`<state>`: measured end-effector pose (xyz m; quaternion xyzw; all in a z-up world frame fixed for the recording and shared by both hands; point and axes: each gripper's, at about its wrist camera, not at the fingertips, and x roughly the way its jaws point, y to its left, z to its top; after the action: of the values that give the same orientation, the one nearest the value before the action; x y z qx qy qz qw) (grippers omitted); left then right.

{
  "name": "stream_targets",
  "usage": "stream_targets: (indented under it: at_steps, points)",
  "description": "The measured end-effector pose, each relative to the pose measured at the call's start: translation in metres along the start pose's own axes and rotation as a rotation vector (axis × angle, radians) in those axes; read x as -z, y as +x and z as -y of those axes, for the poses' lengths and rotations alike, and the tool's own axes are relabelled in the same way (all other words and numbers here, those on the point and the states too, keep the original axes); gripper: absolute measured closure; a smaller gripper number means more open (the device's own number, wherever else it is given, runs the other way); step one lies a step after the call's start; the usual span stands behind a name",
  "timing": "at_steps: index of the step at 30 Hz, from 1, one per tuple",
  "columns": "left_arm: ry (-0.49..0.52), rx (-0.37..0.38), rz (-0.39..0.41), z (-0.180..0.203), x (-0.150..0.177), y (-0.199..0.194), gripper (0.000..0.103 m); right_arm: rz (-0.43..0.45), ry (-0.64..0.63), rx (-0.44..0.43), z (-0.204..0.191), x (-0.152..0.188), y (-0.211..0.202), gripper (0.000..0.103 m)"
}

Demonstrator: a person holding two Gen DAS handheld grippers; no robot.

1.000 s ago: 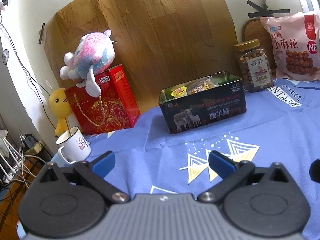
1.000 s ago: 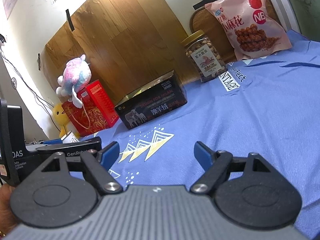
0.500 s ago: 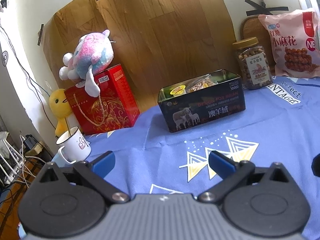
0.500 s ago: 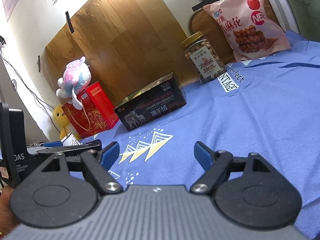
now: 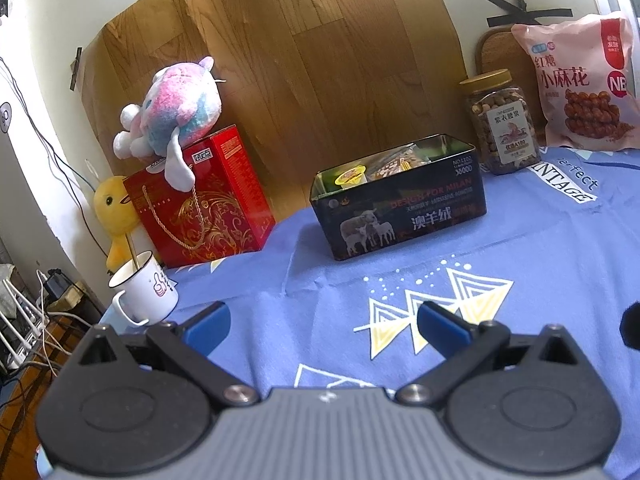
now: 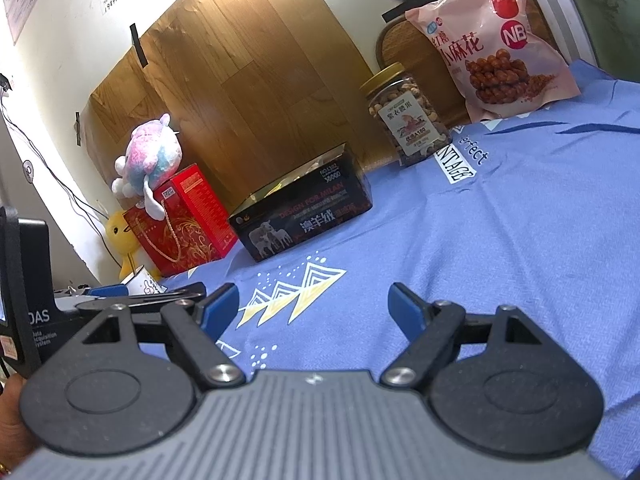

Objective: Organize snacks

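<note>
Fingers of both grippers stand wide apart with nothing between them: the left gripper (image 5: 322,326) and the right gripper (image 6: 312,308) each hover low over the blue cloth (image 5: 540,248) on the surface. Straight ahead of the left pair, well apart from it, sits the dark tin (image 5: 404,210), open-topped, with a small yellow-lidded cup (image 5: 351,176) and wrapped snacks inside. Its long side faces the left gripper, so its long axis runs across that view. From the right gripper the tin (image 6: 308,216) lies ahead and to the left, so the left looks the nearer of the two. Beyond the tin to the right stands a nut jar (image 5: 502,120), and further right a pink snack bag (image 5: 580,84) leans upright at the back. I judge these two are what remains loose; they lie more on the right gripper's side.
</note>
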<state>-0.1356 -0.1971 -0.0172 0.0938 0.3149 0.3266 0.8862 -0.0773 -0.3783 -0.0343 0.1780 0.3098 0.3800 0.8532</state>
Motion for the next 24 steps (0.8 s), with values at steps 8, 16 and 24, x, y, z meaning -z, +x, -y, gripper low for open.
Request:
stream_targets:
  at_steps: [8,16,24]
  points:
    - [0.003,0.016,-0.007,-0.0002,-0.0008,0.0014,0.000,0.001,0.001,-0.001,0.0004,-0.0002,0.0000,0.019]
    - [0.011,0.023,-0.009,0.0024,-0.0012,0.0017,0.000,0.001,0.001,-0.001,0.0001,-0.0005,0.0001,0.019]
    - [0.016,0.027,-0.010,0.0043,-0.0013,0.0021,0.000,0.003,0.004,0.000,0.0006,-0.0010,-0.0004,0.019]
